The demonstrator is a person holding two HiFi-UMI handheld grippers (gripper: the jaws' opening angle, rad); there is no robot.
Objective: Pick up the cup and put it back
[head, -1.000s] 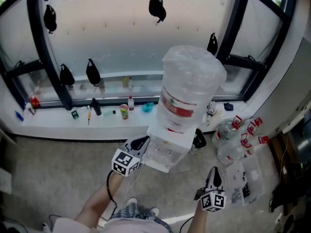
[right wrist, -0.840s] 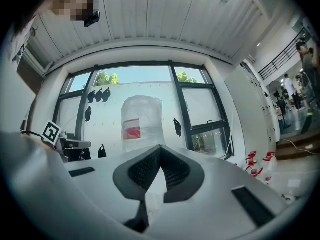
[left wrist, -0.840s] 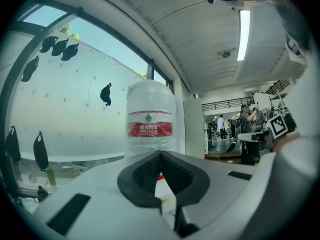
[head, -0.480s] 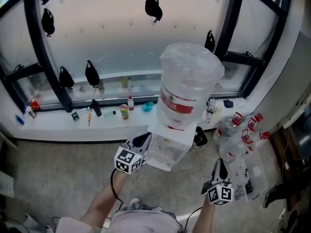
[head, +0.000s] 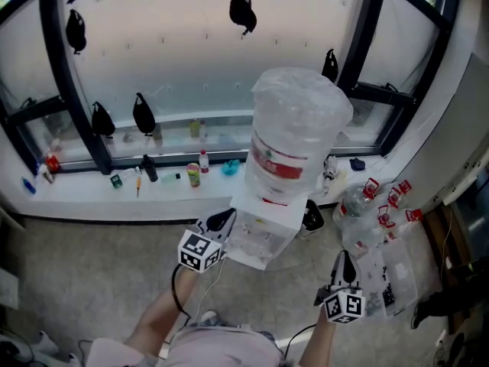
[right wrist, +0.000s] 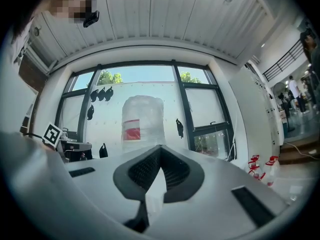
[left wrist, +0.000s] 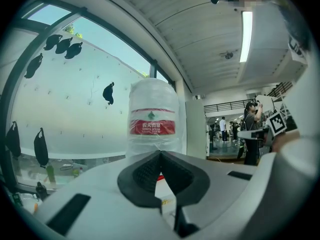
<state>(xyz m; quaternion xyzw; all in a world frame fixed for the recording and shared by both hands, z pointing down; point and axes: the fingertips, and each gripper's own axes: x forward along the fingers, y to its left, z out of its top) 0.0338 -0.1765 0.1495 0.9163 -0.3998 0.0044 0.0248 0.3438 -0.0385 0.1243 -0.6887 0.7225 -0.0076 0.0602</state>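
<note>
The left hand-held gripper (head: 222, 221) and the right hand-held gripper (head: 342, 264) are both closed on nothing near the water dispenser (head: 263, 235), where I cannot make out the cup, probably light and crushable, so hold its wall gently.

Daylight through the big window (head: 191, 60), diffuse and slightly blown out. Head view is bright and sharp at centre, with straight frame bars bowing toward the edges. Shadows on the floor (head: 92, 281) are soft and faint. Pale sheen on the wrapped water bottle (head: 299, 117). Both gripper views are fisheye, with black vignetted corners and heavy curvature. Ceiling strip light (left wrist: 246, 29) clips to white. Left claw (left wrist: 160, 154) and right claw (right wrist: 159, 148) sit close to the lens, soft and shaded underneath.
</note>
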